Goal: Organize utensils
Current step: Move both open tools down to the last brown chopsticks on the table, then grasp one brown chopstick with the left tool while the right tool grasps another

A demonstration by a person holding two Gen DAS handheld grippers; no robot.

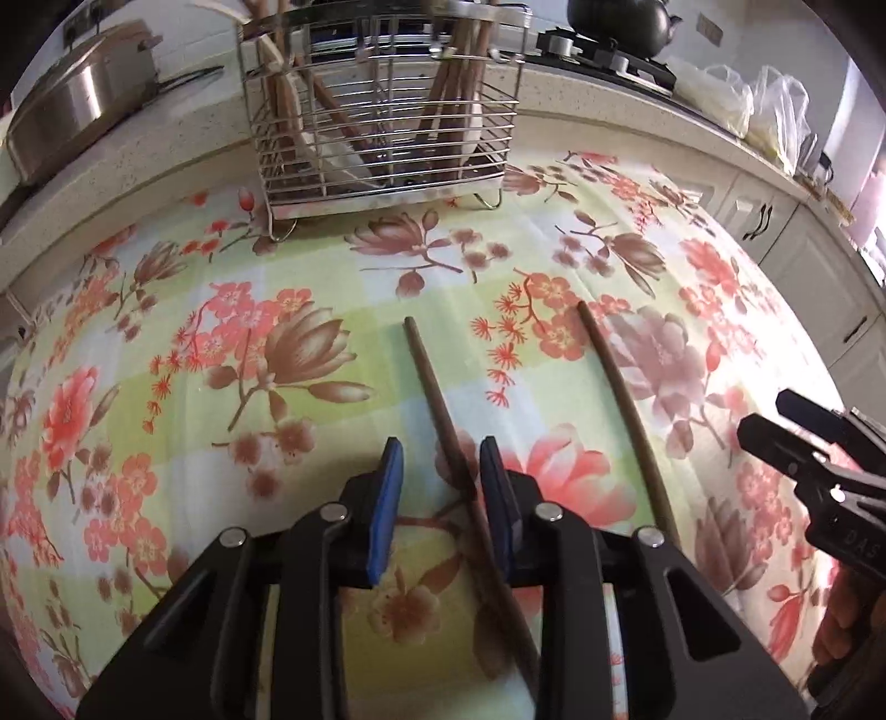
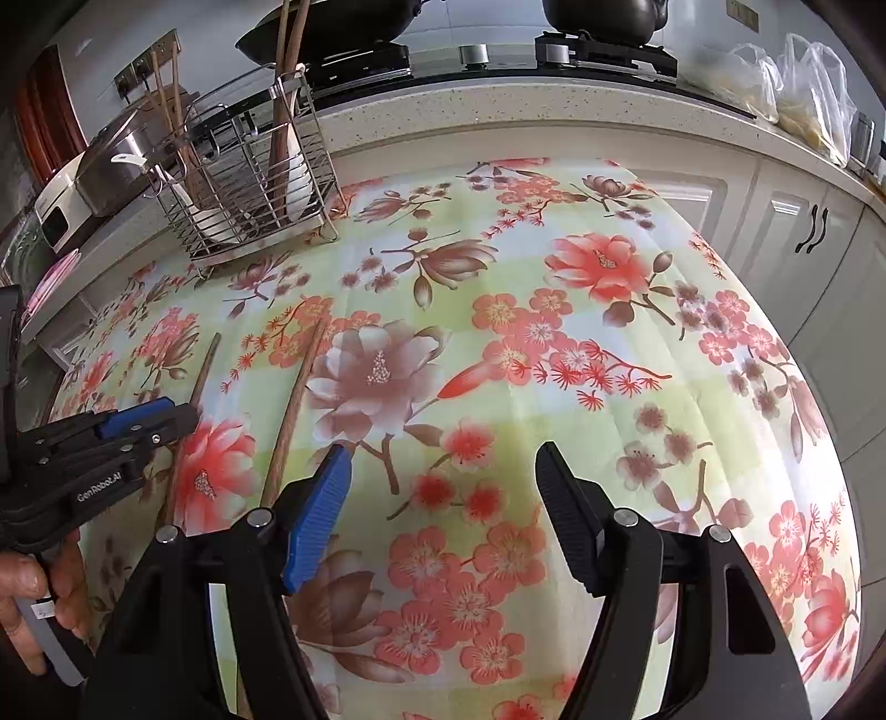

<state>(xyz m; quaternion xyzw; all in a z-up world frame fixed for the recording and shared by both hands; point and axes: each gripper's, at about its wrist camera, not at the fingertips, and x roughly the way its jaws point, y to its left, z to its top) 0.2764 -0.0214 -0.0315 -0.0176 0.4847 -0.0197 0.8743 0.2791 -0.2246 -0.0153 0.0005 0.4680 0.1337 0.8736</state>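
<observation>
Two brown chopsticks lie side by side on the floral tablecloth (image 1: 166, 343). The left chopstick (image 1: 437, 399) runs between the fingers of my left gripper (image 1: 441, 448), close to the right pad; the left pad stands clear of it, so the gripper is open. The right chopstick (image 1: 620, 387) lies free beside it. My right gripper (image 2: 443, 451) is wide open over bare cloth, with that right chopstick (image 2: 296, 393) just left of its blue finger (image 2: 321, 509). A wire utensil rack (image 1: 387, 138) with several chopsticks in it stands at the table's far edge.
On the counter behind sit a steel pot (image 1: 83, 94), a dark kettle (image 1: 626, 22) on the stove and plastic bags (image 1: 764, 105). White cabinets (image 2: 803, 232) lie to the right. A hand (image 2: 33, 598) holds the left gripper (image 2: 185, 418).
</observation>
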